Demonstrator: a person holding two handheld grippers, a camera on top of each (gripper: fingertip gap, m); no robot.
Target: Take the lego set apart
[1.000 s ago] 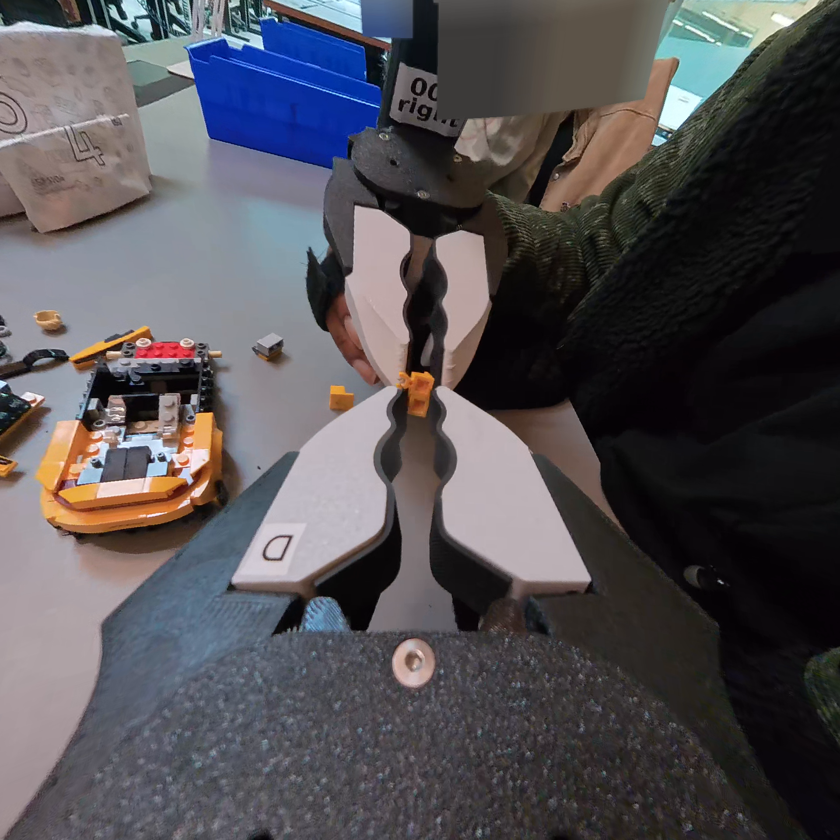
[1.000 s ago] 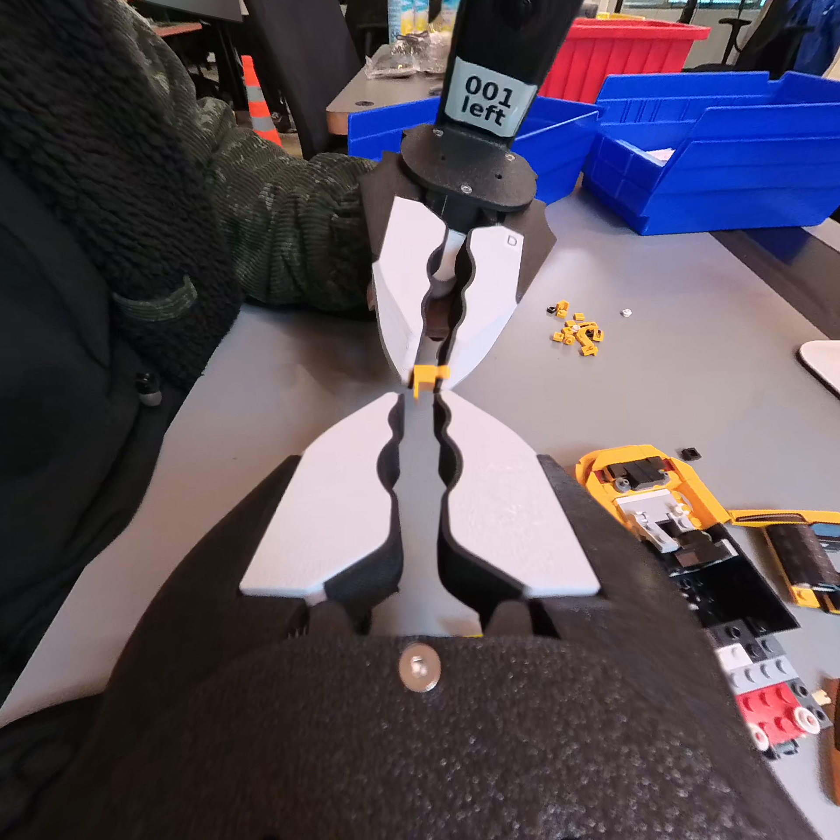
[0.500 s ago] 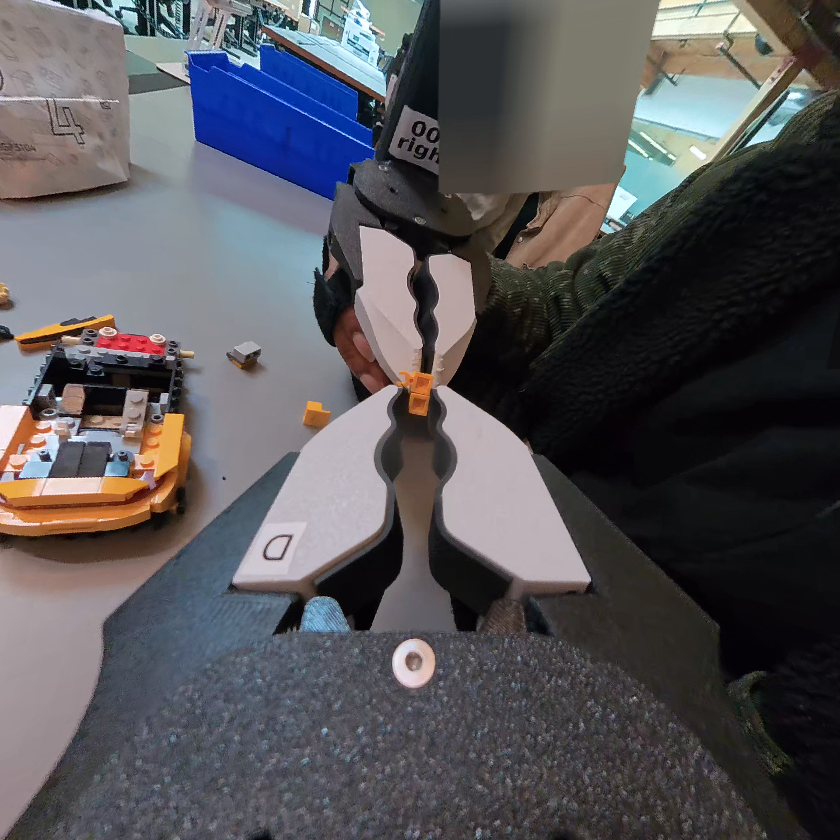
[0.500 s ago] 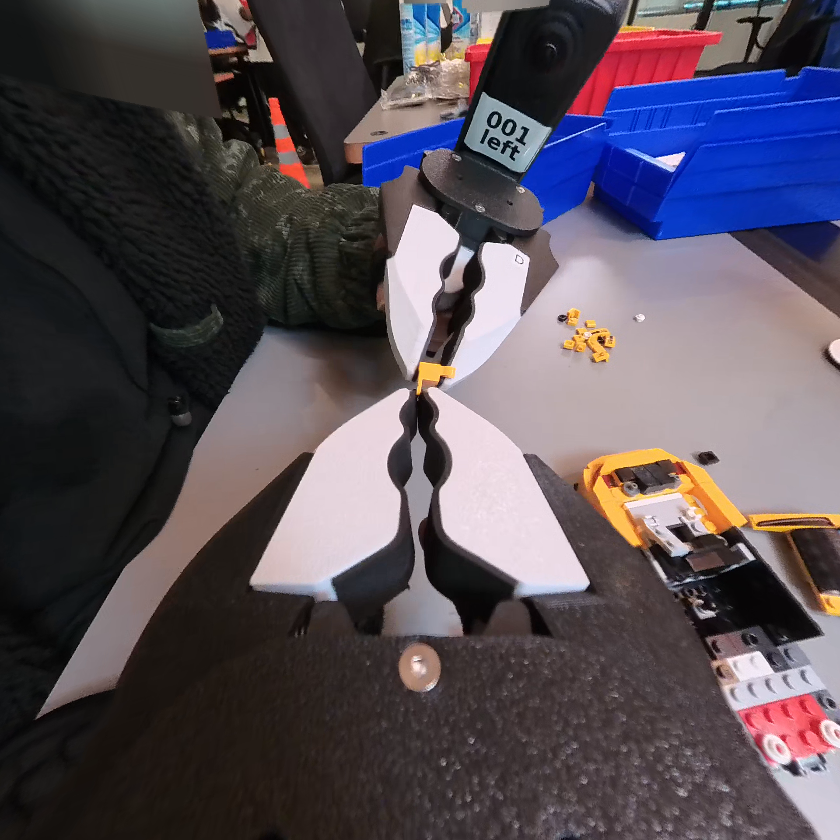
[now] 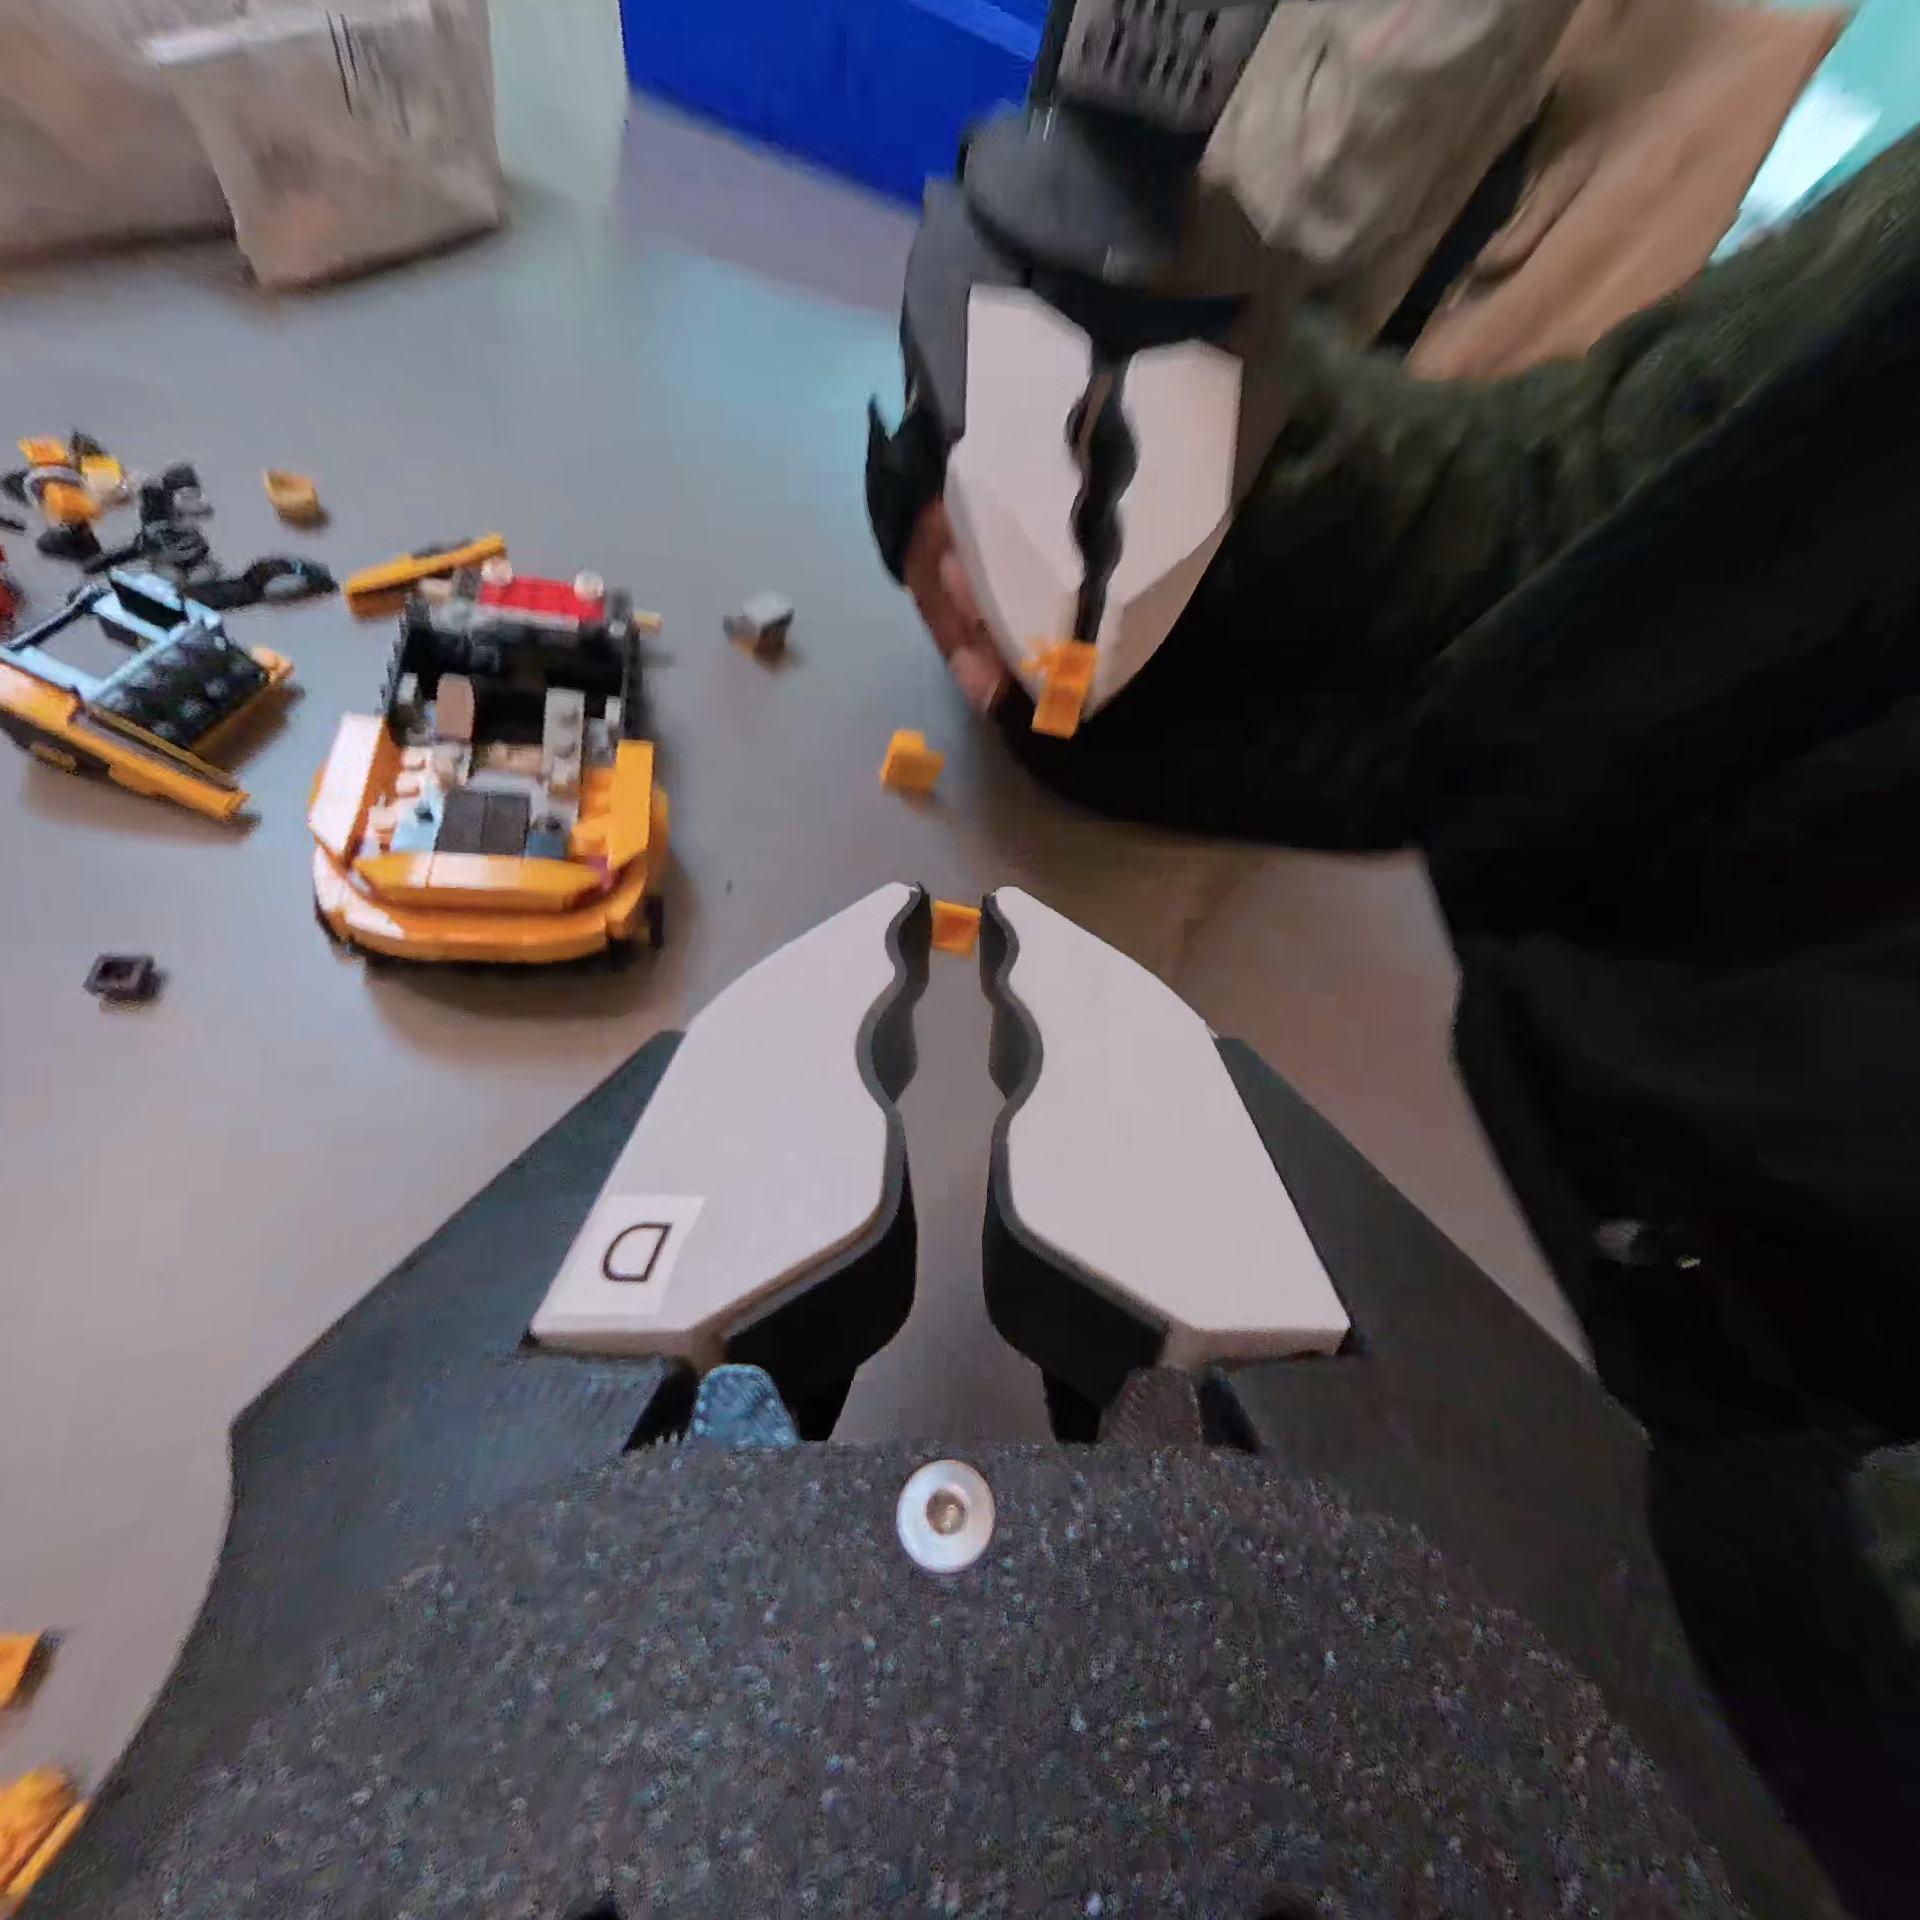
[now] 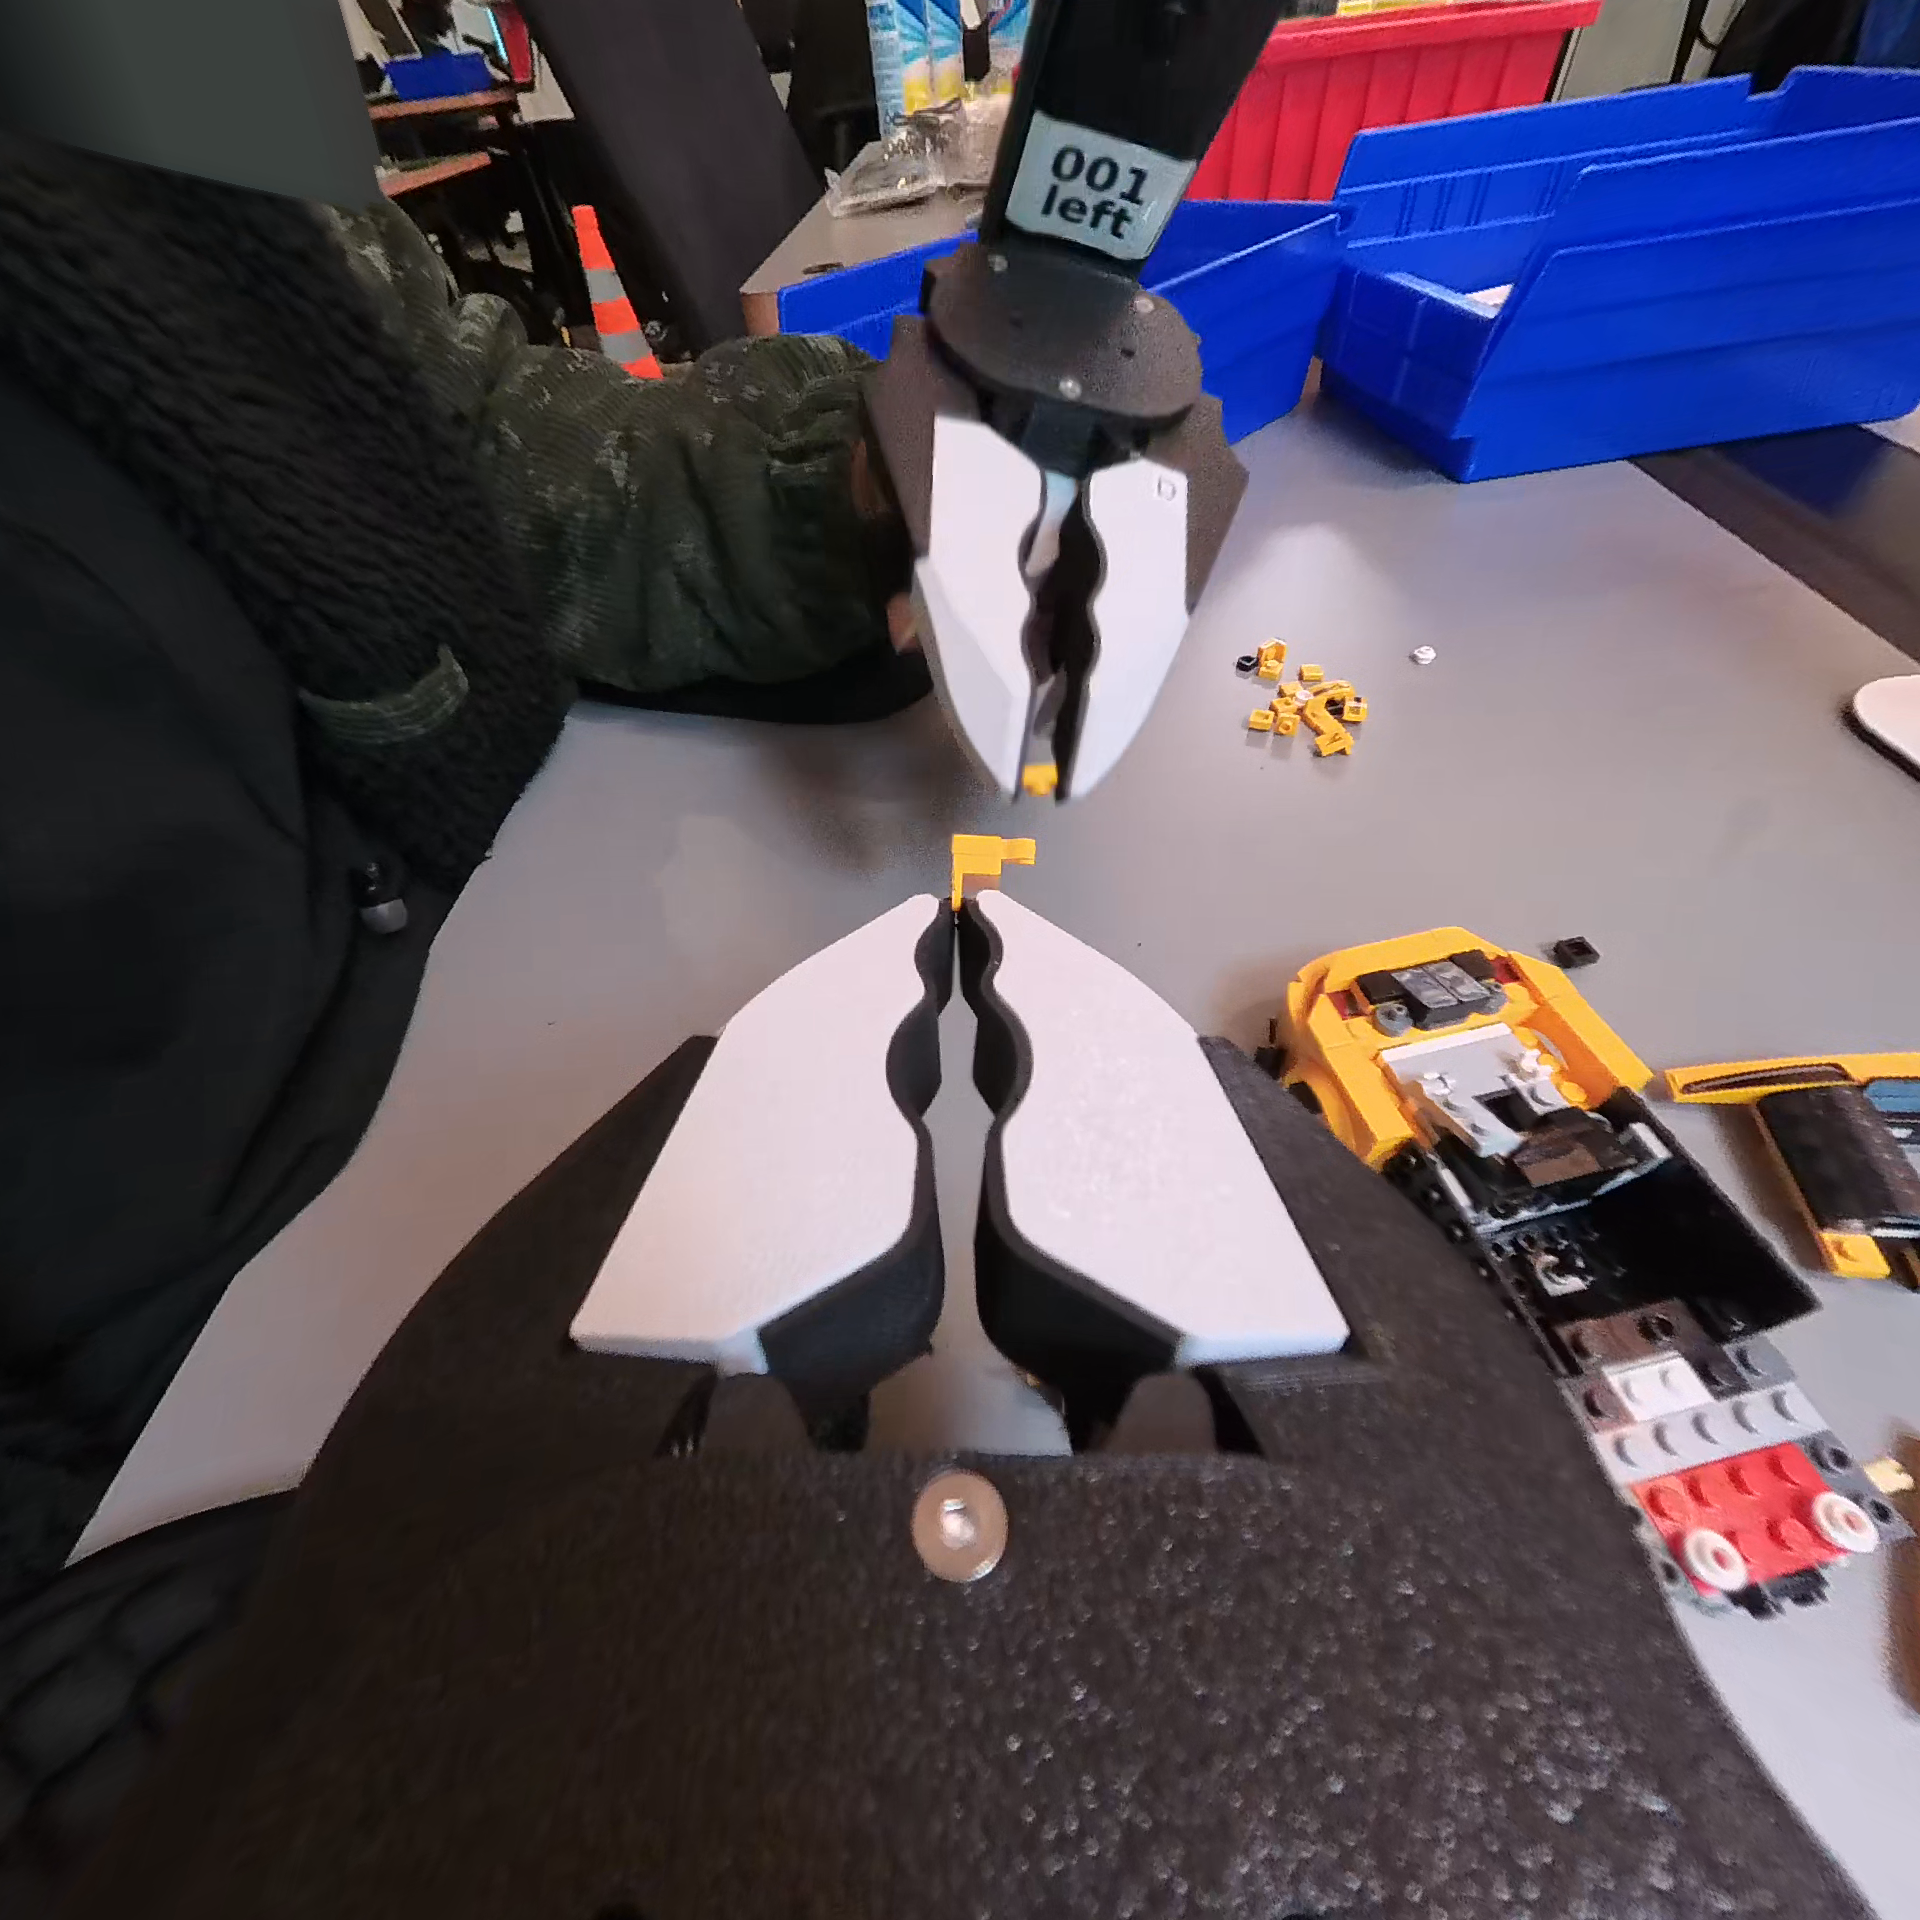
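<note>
Orange brick [image 5: 954, 926] pinched between left fingers [image 5: 790, 1091].

I count two tools, my left tool [image 5: 954, 906] and my right tool [image 6: 964, 906], each pinching one small orange plastic brick: the left brick [image 5: 955, 925] and the right brick [image 6: 987, 858]. One partly stripped orange car body [image 5: 488, 821] sits on the grey worktop [image 5: 727, 343], and two blue plastic bins [image 6: 1621, 312] stand behind.

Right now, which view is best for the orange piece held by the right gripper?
Right wrist view. The L-shaped orange piece stands sharp and unobstructed above the fingertips of the right gripper, bracket shape clear. The left wrist view shows the same piece farther off at that gripper's tips, blurred by motion, its shape hard to read.
</note>
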